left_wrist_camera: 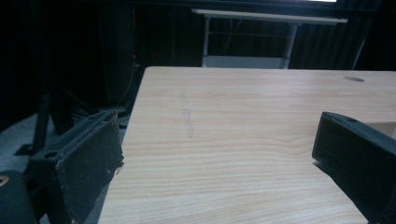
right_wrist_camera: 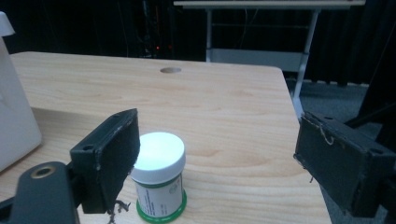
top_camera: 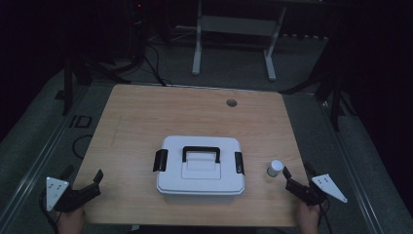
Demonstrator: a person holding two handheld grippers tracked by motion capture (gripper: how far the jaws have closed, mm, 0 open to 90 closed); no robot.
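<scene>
A white lidded box with a black handle and black side latches sits shut at the near middle of the wooden table; its rounded corner shows in the right gripper view. A small white-capped jar with a green-trimmed label stands upright to the box's right. My right gripper is open just behind the jar, which stands by the left jaw. My left gripper is open at the table's near left corner, with bare wood between its jaws.
A round cable hole lies near the table's far edge. Beyond the table stands a white metal desk frame on the dark floor. Cables trail at the far left. Black stand legs flank the table.
</scene>
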